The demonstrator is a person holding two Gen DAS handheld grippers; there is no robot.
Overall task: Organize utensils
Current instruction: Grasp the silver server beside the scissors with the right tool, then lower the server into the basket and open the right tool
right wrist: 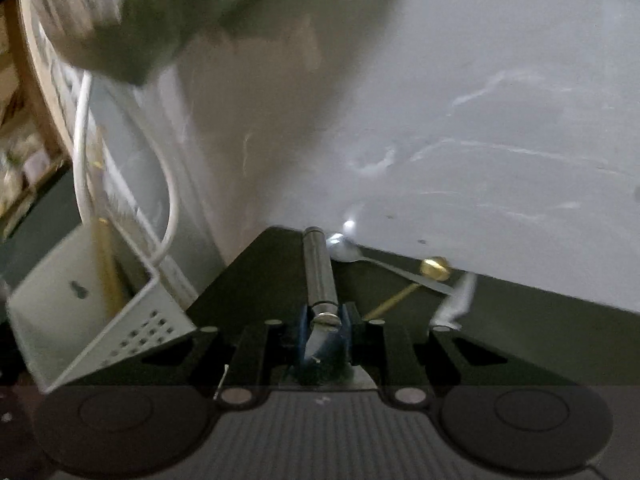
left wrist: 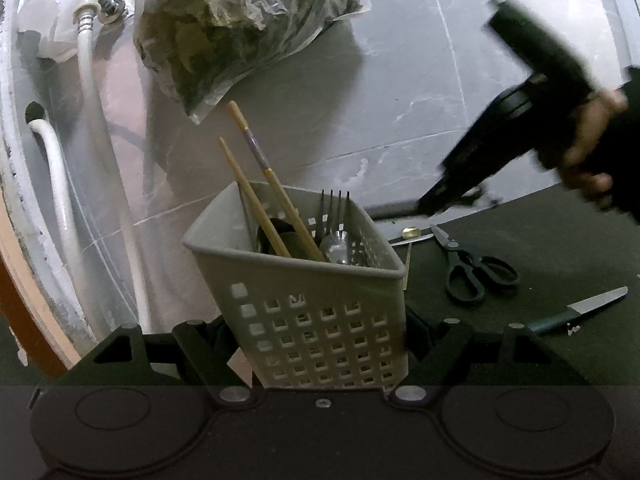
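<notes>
the right gripper and the hand on it are smeared by motion in the left wrist view. the utensil basket hides the lower ends of the chopsticks and fork. a dark utensil inside cannot be identified. the basket's base is cut off behind the left gripper's body.

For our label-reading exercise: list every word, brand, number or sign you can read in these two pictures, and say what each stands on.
None: no readable text in either view.
Utensil basket: plain, no lettering.
Scissors and knife: no brand visible.
Plastic bag on the wall: no print legible.
Right wrist view: too blurred to read anything.
</notes>
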